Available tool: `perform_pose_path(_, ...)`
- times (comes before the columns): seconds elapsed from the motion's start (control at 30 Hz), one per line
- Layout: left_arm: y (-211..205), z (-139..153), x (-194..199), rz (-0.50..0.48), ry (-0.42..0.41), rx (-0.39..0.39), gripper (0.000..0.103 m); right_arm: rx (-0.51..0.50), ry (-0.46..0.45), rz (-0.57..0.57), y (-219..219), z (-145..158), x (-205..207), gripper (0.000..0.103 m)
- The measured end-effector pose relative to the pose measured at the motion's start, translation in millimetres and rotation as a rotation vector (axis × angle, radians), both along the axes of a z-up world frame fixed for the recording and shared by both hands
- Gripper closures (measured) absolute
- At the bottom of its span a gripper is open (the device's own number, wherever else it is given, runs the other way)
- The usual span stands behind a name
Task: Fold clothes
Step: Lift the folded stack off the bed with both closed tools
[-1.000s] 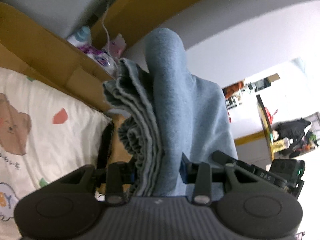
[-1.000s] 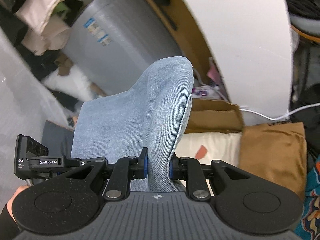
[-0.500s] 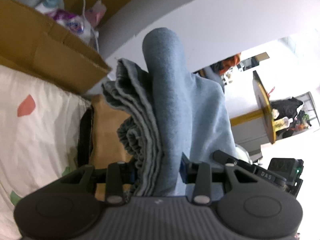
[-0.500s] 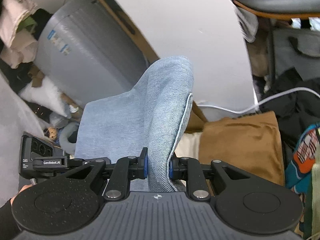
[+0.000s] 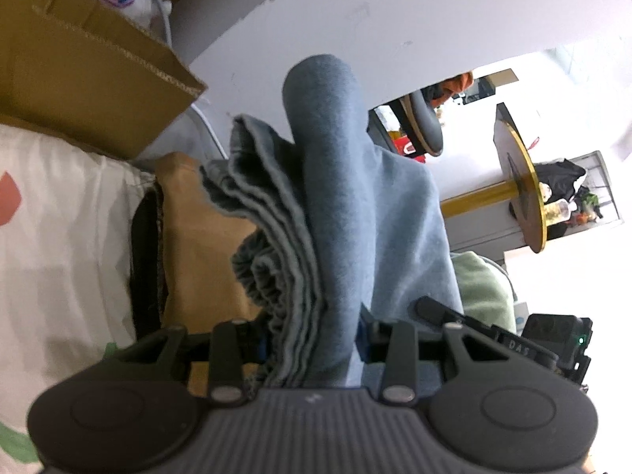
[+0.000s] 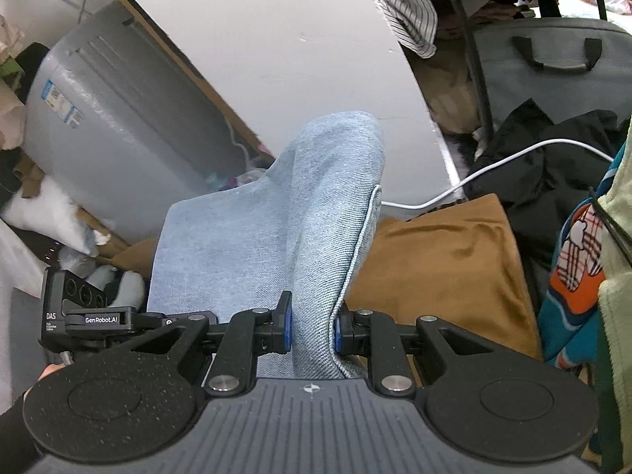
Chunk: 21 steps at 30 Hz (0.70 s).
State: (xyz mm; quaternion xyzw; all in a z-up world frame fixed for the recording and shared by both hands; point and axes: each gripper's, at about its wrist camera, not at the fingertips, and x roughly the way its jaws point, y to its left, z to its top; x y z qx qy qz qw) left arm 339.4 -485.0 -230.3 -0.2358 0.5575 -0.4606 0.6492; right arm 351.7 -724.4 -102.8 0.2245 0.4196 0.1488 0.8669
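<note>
- The bed sheet (image 5: 59, 237), white with coloured prints, fills the left wrist view from nine o'clock down to seven; a cardboard box (image 5: 79, 75) sits above it at about ten o'clock.
- A grey suitcase-like case (image 6: 118, 118) stands at ten o'clock in the right wrist view, beside a white panel (image 6: 296, 39) that runs up to twelve.
- A tan folded garment (image 6: 446, 264) lies at three o'clock of the right tongs, on what I judge to be the stacking spot; a white cable (image 6: 493, 166) crosses above it.
- The blue denim garment (image 6: 276, 237), the piece being folded, is held in the air between both tools and rises toward twelve o'clock in each view. In the left wrist view its bunched layers and elastic waistband (image 5: 268, 276) show at the centre.
- The left gripper (image 5: 312, 339) is clamped on the thick stack of layers, jaws moderately apart around the cloth.
- The right gripper (image 6: 312, 328) pinches a thinner hemmed fold, jaws narrow.
- Step in hand, as I judge it: carrying the part-folded garment to a surface.
- The next move calls for lowering both ends evenly onto the sheet or the tan pile, keeping the cloth taut, then releasing only once it rests flat, so the layers do not slide apart.
</note>
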Motion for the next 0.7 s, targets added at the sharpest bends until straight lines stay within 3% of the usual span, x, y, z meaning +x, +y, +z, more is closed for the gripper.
perform_pose_path(0.5, -66.1, -81.0, 17.1, -0.002, 0.051, -0.053, 0.062, -0.182, 0.015, -0.057, -31.3, -66.5, 35.1, 0.084)
perform_pose_path(0.7, -79.2, -91.4, 25.1, 0.012, 0.058, -0.036, 0.062, -0.217, 0.027, -0.069, -36.0, -81.7, 49.2, 0.084)
